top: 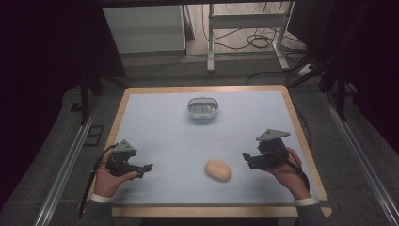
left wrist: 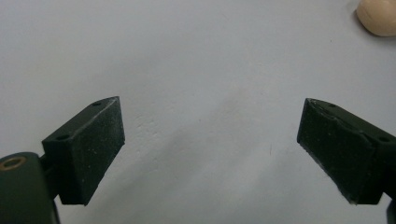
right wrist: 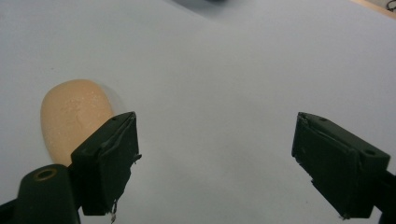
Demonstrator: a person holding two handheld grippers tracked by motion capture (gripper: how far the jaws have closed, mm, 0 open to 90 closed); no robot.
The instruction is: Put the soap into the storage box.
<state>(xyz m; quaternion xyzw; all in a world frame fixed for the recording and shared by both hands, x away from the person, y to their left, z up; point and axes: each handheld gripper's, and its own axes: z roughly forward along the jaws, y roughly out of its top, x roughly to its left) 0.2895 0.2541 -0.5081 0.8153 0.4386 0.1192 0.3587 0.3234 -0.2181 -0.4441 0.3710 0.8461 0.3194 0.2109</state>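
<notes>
A tan oval lump (top: 218,170) lies on the pale blue table top, near the front and between my two hands. My right gripper (top: 247,159) hovers just right of it, jaws open and nothing between them. The right gripper view has the lump (right wrist: 74,116) behind the left jaw, outside the gap of that gripper (right wrist: 215,154). My left gripper (top: 147,167) sits at the front left, well apart from the lump, open and holding nothing. In the left gripper view (left wrist: 210,144) the lump (left wrist: 379,16) peeks in at the top right corner.
A small white oval dish with a perforated insert (top: 203,108) stands at the back middle of the table. The wooden rim (top: 301,132) borders the blue mat. Beyond the table are a metal frame and cables on the floor.
</notes>
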